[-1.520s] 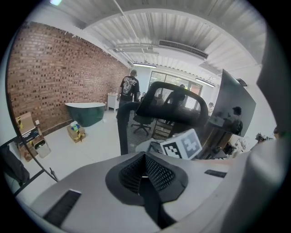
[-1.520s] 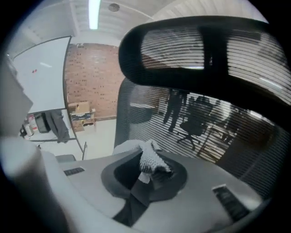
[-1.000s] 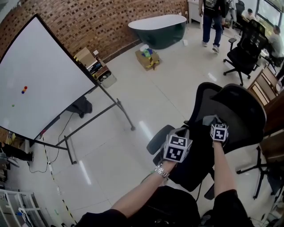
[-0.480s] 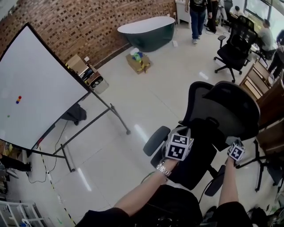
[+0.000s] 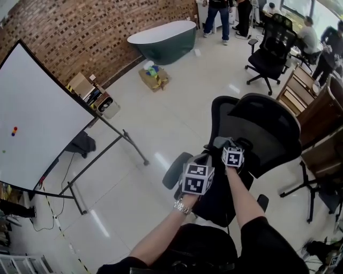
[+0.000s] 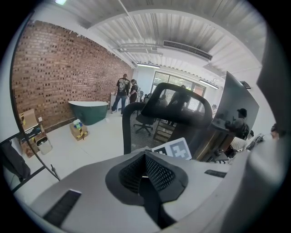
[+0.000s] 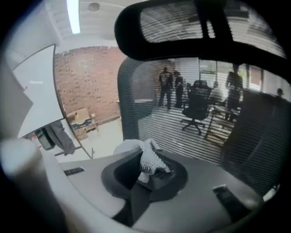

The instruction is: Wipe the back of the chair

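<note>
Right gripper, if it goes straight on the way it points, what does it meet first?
Most likely the chair's mesh back, right ahead of the cloth pinched in the right gripper; depth is hard to judge.

A black mesh office chair (image 5: 262,128) stands right of centre on the pale glossy floor (image 5: 161,123). The right gripper (image 5: 230,152) is up against the lower part of the chair's back, with a pale cloth (image 5: 218,142) at its tip. The left gripper (image 5: 197,174) sits just beside it, nearer and to the left. At the left a whiteboard (image 5: 37,112) leans on a stand. Far off are a brick wall (image 5: 96,27), a green bathtub (image 5: 163,38) and standing people (image 5: 217,13).
</note>
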Available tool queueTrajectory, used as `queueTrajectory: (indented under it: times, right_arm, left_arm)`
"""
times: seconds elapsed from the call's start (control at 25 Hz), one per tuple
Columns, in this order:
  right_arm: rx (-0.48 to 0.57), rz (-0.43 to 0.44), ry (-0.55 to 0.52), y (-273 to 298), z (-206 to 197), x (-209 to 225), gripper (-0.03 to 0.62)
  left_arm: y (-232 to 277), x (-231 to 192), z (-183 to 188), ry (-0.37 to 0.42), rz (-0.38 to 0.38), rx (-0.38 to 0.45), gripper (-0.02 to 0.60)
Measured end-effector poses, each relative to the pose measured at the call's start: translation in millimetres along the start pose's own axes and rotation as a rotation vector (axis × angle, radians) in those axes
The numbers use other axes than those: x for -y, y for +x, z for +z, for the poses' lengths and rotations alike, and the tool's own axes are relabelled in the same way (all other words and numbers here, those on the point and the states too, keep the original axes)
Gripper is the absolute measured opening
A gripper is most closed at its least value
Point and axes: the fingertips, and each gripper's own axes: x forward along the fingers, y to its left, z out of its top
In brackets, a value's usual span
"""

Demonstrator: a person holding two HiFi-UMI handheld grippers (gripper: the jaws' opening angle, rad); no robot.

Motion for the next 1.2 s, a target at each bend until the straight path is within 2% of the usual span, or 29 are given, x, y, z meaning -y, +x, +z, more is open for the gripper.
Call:
queueTrajectory:
  times: [0.08, 0.16, 0.28, 0.44, 0.68, 0.84, 0.92, 1.04, 1.2]
  right_arm:
    - [-0.022, 0.041, -0.085, 18.8, 8.2, -17.2, 0.034]
    - [-0.053, 0.040, -0.140, 29.4, 9.5, -13.3, 0.034]
    - [-0.096, -0.047, -0.097, 24.6, -1.9, 31.6, 0.035]
    - [-0.112, -0.123, -0.119, -10.4, -23.5, 83.4, 0.035]
    - [-0.167, -0.324, -0.013, -81.2, -83.7, 191.1, 0.035]
    - [-0.203, -0.450, 0.130, -132.6, -130.1, 257.5, 0.035]
    - [-0.205, -0.487, 0.178, -156.7, -143.7, 274.2, 0.035]
    - [-0.165, -0.422, 0.185, -159.0, -141.2, 253.9, 0.035]
    - [-0.071, -0.257, 0.114, -112.4, -101.5, 173.7, 0.035]
  left_arm:
    - [-1.8, 3.4, 4.4, 0.013, 0.003, 0.005, 0.002]
    - [-3.6, 4.4, 6.1, 0.023, 0.007, 0.006, 0.002]
    - [-4.5, 3.3, 3.2, 0.018, 0.007, 0.001, 0.002]
    - [-1.6, 1.3, 3.9, 0.025, -0.006, -0.010, 0.002]
    - [12.9, 13.1, 2.9, 0.037, -0.076, -0.026, 0.002]
    - [23.3, 23.2, -2.2, 0.028, -0.108, -0.028, 0.002]
    - [29.2, 32.0, -4.7, 0.021, -0.118, -0.033, 0.002]
    - [33.7, 47.9, -8.1, 0.030, -0.140, -0.040, 0.002]
    - [31.3, 53.6, -7.4, 0.046, -0.145, -0.032, 0.002]
